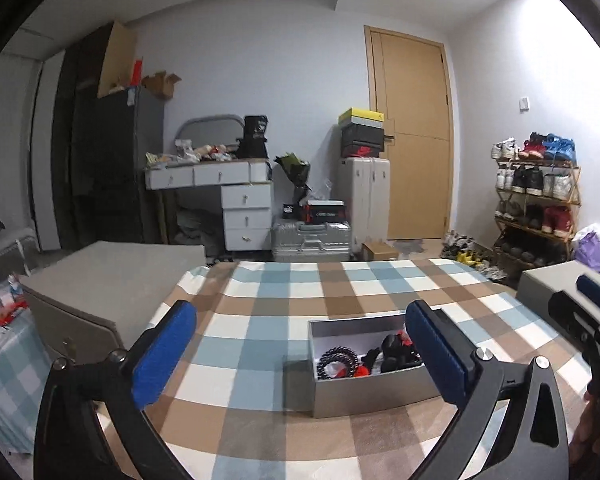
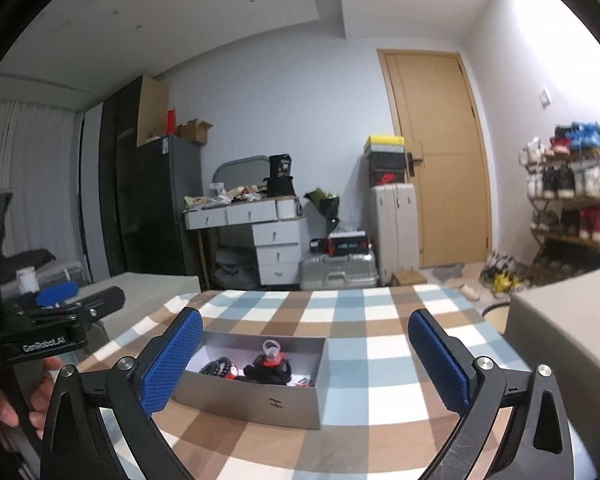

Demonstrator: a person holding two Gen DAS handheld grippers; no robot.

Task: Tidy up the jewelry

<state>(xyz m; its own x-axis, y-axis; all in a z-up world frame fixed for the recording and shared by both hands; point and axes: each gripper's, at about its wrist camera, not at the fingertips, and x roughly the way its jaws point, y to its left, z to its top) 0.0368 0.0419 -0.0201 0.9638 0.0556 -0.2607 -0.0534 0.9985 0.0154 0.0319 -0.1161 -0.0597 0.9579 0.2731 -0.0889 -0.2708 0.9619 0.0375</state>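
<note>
Both tongs hang released over the checkered counter, a grey box of jewelry lying ahead.

Nearest, the left tongs (image 1: 298, 354) gape wide with nothing between their blue pads; the right tongs (image 2: 306, 360) are likewise spread and empty. Beyond them on the checkered counter (image 1: 260, 320) sits the open grey box (image 2: 260, 404), at 1 o'clock from the left tongs, holding a dark bead bracelet (image 1: 337, 357) and black-and-red pieces. Farther off stands a wooden door (image 1: 414, 136) at 1 o'clock.
</note>
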